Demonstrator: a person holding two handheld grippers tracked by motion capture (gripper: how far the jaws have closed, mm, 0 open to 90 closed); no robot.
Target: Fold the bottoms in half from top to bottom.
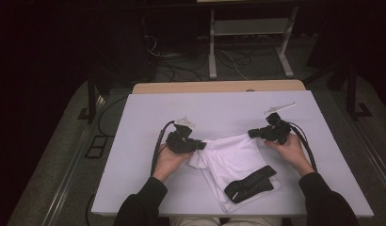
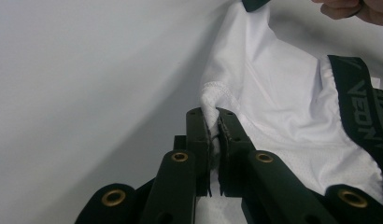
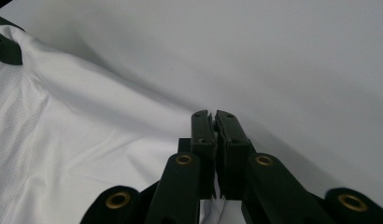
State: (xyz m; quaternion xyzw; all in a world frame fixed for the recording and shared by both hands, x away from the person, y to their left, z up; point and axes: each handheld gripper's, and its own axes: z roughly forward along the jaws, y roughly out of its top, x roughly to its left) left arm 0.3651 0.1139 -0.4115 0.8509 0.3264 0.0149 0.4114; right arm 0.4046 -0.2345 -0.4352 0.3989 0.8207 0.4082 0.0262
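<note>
A white garment (image 1: 231, 157) with a black printed waistband (image 1: 250, 183) lies on the white table (image 1: 144, 117), its far edge lifted and stretched between my two grippers. My left gripper (image 1: 200, 145) is shut on a stitched hem of the garment (image 2: 283, 107); in the left gripper view (image 2: 213, 114) the hem sticks up between the closed jaws, with the waistband (image 2: 362, 107) to the right. My right gripper (image 1: 252, 133) pinches the garment's other corner. In the right gripper view (image 3: 212, 114) the jaws are closed, with a bit of white cloth (image 3: 87, 140) low between them.
A bare wooden strip (image 1: 219, 86) runs along the table's far edge. Beyond it, a white metal frame (image 1: 250, 42) and cables lie on the dark floor. The person's sleeves come in at the near table edge.
</note>
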